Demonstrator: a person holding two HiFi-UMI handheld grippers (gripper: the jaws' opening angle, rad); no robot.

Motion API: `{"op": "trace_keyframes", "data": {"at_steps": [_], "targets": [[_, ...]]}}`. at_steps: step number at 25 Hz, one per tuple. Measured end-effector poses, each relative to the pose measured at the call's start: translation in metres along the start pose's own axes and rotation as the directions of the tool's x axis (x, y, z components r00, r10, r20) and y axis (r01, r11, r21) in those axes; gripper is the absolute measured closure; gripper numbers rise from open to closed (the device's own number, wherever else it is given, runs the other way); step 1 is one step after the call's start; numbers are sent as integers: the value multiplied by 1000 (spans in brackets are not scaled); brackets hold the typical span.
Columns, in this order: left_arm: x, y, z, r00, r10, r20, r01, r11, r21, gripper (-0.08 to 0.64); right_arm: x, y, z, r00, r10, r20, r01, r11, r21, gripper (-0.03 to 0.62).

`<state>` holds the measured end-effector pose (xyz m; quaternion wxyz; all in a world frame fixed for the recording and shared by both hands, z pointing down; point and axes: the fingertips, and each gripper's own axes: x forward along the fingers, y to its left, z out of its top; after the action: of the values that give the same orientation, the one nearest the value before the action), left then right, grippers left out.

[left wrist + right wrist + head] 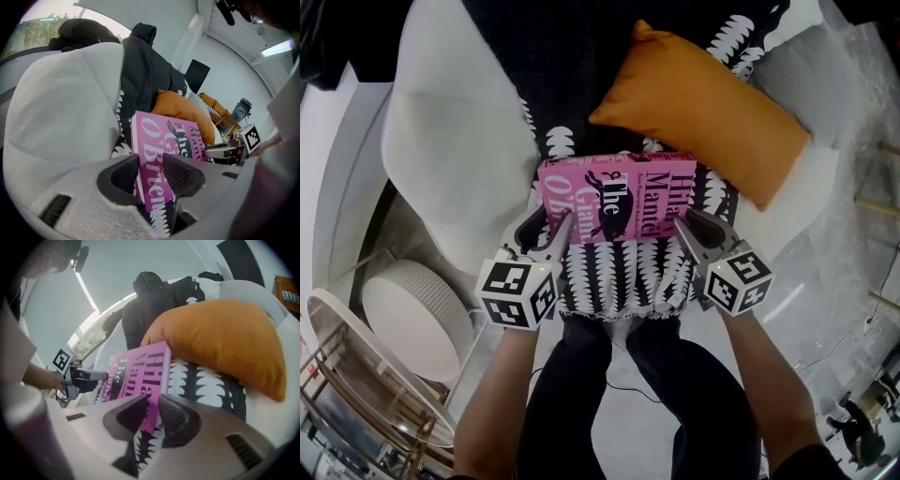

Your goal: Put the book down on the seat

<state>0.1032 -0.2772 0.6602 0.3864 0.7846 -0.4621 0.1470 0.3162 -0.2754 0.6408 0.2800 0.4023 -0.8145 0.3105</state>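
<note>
A pink paperback book (619, 197) lies flat just over the seat's black-and-white patterned throw (623, 277); whether it touches the throw I cannot tell. My left gripper (551, 230) is shut on the book's near left corner, and in the left gripper view the book (161, 140) runs between both pads of the left gripper (150, 174). My right gripper (694, 227) is shut on the near right corner. In the right gripper view the book (136, 369) sits between the pads of the right gripper (152, 411).
An orange cushion (698, 103) lies just behind the book, to the right. A white padded armrest (450, 141) rises on the left. A round white side table (412, 314) and a wire-framed glass one (366, 375) stand at lower left. The person's legs (619, 394) are below the seat's front edge.
</note>
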Motion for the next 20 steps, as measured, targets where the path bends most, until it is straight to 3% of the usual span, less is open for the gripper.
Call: {"op": "trace_keyframes", "data": {"at_steps": [13, 20], "targets": [[5, 2, -14, 999, -7, -44, 6, 1000, -9, 383, 6, -8, -9, 999, 2, -35, -3, 1000, -27, 494], [-36, 2, 2, 999, 17, -29, -16, 1000, 21, 383, -24, -5, 15, 998, -60, -29, 59, 997, -41, 494]]}}
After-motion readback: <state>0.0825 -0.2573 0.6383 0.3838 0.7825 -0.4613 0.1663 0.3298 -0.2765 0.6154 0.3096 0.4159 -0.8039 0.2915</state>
